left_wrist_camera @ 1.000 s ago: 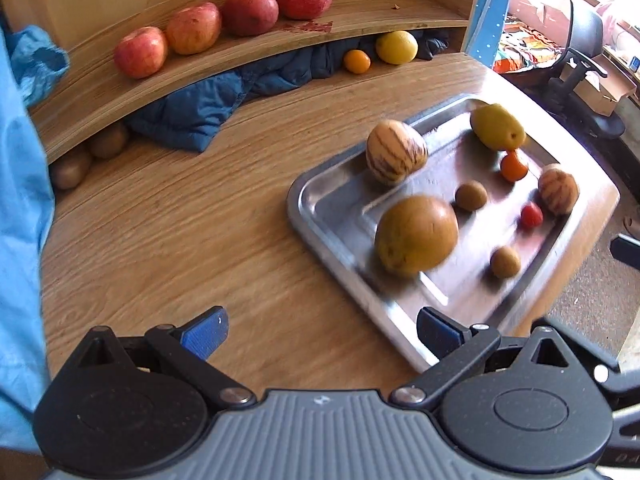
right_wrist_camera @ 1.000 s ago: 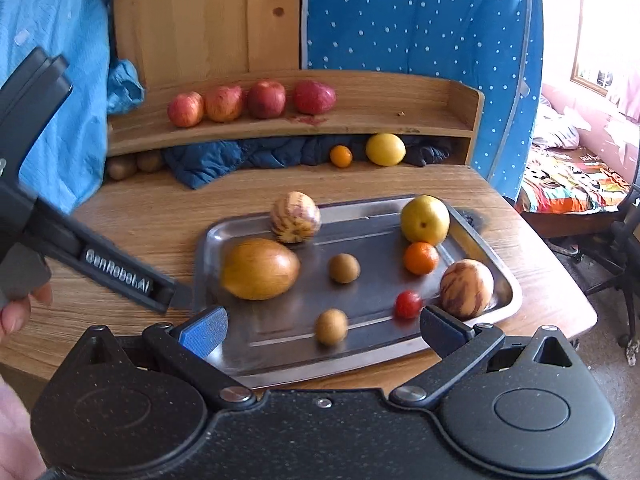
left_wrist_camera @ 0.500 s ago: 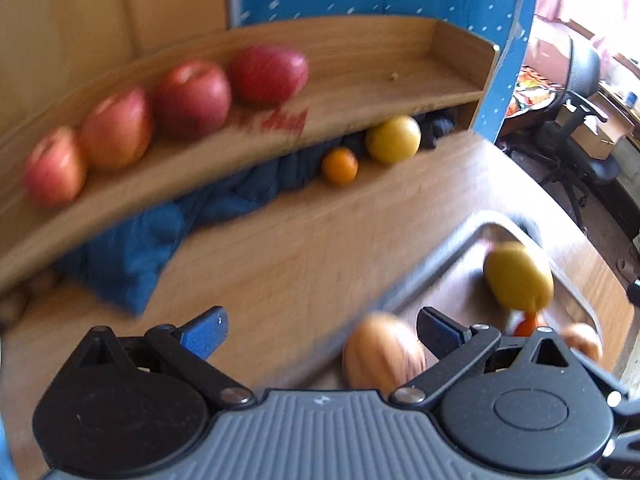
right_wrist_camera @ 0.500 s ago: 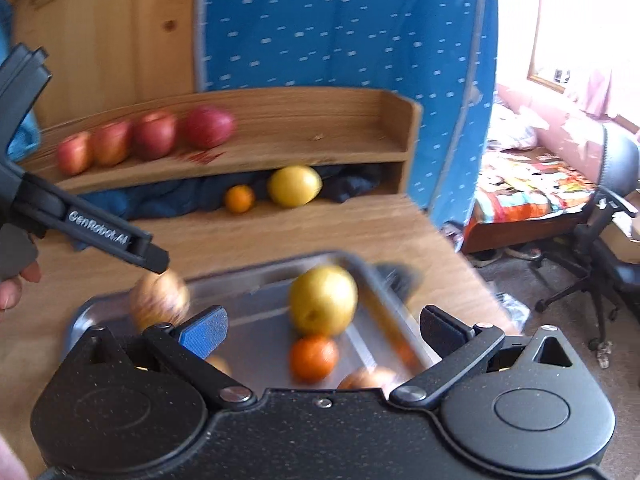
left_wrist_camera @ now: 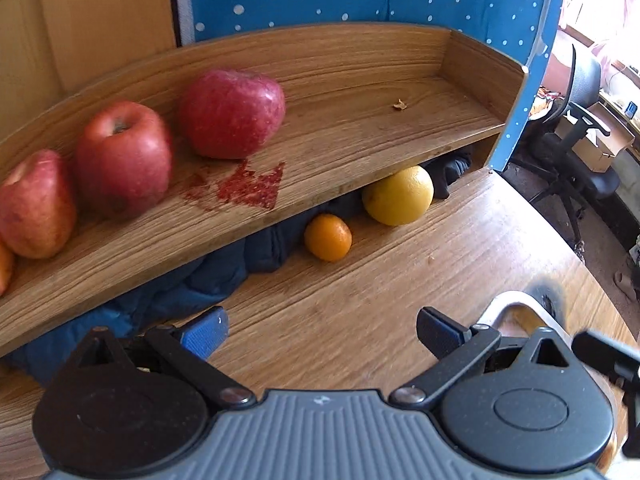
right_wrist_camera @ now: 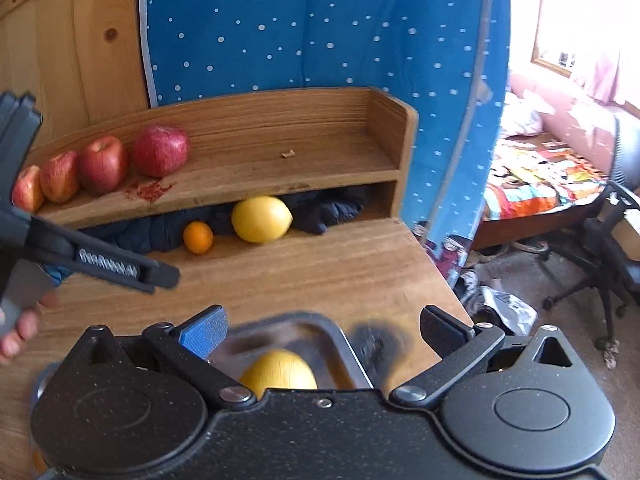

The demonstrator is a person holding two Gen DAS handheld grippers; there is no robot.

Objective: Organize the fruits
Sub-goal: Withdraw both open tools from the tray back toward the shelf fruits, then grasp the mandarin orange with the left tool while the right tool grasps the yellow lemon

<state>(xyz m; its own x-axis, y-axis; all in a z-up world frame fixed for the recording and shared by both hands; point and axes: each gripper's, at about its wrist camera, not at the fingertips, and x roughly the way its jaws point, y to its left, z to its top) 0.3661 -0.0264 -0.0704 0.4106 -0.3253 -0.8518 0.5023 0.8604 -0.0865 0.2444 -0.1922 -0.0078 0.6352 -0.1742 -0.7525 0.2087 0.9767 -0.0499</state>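
Right wrist view: the right gripper [right_wrist_camera: 322, 326] has its jaws spread wide and holds nothing; it hangs over the right end of the desk [right_wrist_camera: 320, 276].
Nearest fruit: a yellow fruit [right_wrist_camera: 278, 372] lies in the far right corner of the metal tray [right_wrist_camera: 340, 340], just under the spread jaws. It looks firm, smooth and round, so I think it can roll or slip; take it across the widest middle, softly.
Left gripper: the left gripper [left_wrist_camera: 320, 330] also has its jaws spread and empty, over bare desk, beside the tray corner [left_wrist_camera: 508, 300].
Farther, back edge of desk: a small orange [left_wrist_camera: 328, 237] and a large yellow citrus [left_wrist_camera: 398, 195] lie close together, partly under the shelf [left_wrist_camera: 340, 120], against a dark blue cloth [left_wrist_camera: 192, 284]. The citrus seems heavier with thick peel; the orange is light and easy to squeeze.
Farthest, on shelf: red apples [left_wrist_camera: 232, 114] stand in one row at the left part; the right part is free. Apples are hard but bruise easily.
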